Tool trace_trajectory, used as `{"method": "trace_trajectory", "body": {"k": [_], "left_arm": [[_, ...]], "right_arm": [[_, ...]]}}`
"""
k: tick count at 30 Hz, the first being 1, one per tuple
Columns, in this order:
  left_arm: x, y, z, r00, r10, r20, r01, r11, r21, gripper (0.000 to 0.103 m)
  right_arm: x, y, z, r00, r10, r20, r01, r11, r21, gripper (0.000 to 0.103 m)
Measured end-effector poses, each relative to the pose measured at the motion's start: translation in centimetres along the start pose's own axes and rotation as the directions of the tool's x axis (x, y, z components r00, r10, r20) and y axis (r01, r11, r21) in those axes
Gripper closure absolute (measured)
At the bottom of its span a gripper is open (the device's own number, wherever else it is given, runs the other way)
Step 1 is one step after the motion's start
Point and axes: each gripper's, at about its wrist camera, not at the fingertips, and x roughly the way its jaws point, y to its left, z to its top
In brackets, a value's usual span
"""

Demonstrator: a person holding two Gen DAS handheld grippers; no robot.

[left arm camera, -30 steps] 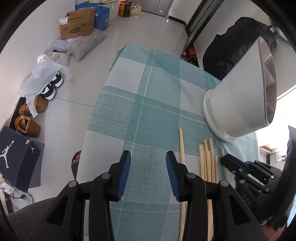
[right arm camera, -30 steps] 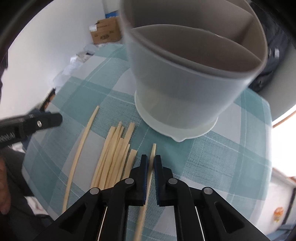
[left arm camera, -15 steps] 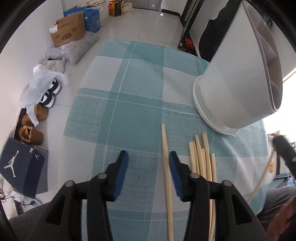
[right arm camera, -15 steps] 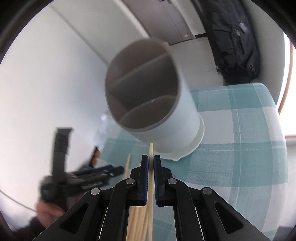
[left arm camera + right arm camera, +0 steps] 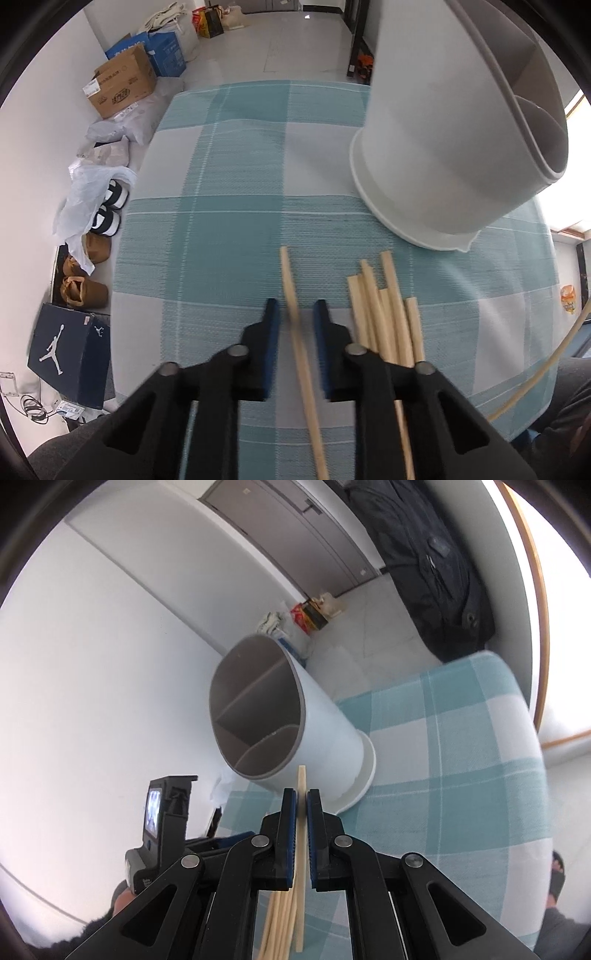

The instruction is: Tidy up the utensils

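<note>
A single chopstick (image 5: 302,812) is being clamped in the right gripper (image 5: 301,805) before the divided utensil holder (image 5: 291,723). The left gripper (image 5: 295,325) is being closed around another chopstick (image 5: 295,317), its pads not yet touching it.

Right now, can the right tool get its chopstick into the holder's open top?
Probably yes. The right tool is shut on the chopstick, and nothing lies between its tip and the holder; its divided mouth looks empty.

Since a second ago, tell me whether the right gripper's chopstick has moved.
Yes. The chopstick pinched in the right gripper has come up off the checked tablecloth; its tip now points near the rim of the white utensil holder.
</note>
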Motion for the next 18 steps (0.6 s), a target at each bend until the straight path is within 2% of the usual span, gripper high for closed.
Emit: {"method": "trace_trajectory", "body": {"k": [5, 9, 10, 13, 15, 18], "left_arm": [[0.0, -0.3, 0.3, 1.000, -0.021, 0.012, 0.022, 0.999, -0.033, 0.101], [-0.1, 1.3, 0.3, 0.992, -0.119, 0.041, 0.123, 0.985, -0.121, 0.102], [-0.4, 1.7, 0.3, 0.991, -0.123, 0.057, 0.130, 0.981, -0.141, 0.102], [-2.4, 2.7, -0.1, 0.979, -0.144, 0.145, 0.169, 0.970, -0.178, 0.102], [-4.0, 2.5, -0.4, 0.968, -0.130, 0.214, 0.166, 0.973, -0.162, 0.102], [-7.0, 1.8, -1.3, 0.934, -0.116, 0.338, 0.168, 0.977, -0.132, 0.102]], "right_arm": [[-0.9, 0.2, -0.2, 1.000, -0.001, 0.020, 0.002, 1.000, -0.031, 0.098], [-1.3, 0.5, -0.3, 0.999, 0.005, 0.040, -0.003, 0.999, -0.042, 0.098], [-1.5, 0.6, -0.3, 0.999, 0.006, 0.047, -0.004, 0.999, -0.045, 0.098], [-1.8, 0.9, -0.3, 0.998, 0.012, 0.066, -0.008, 0.998, -0.055, 0.098], [-2.1, 1.3, -0.5, 0.996, 0.016, 0.084, -0.010, 0.997, -0.075, 0.098], [-2.4, 2.2, -0.7, 0.995, 0.022, 0.101, -0.011, 0.994, -0.106, 0.098]]}}
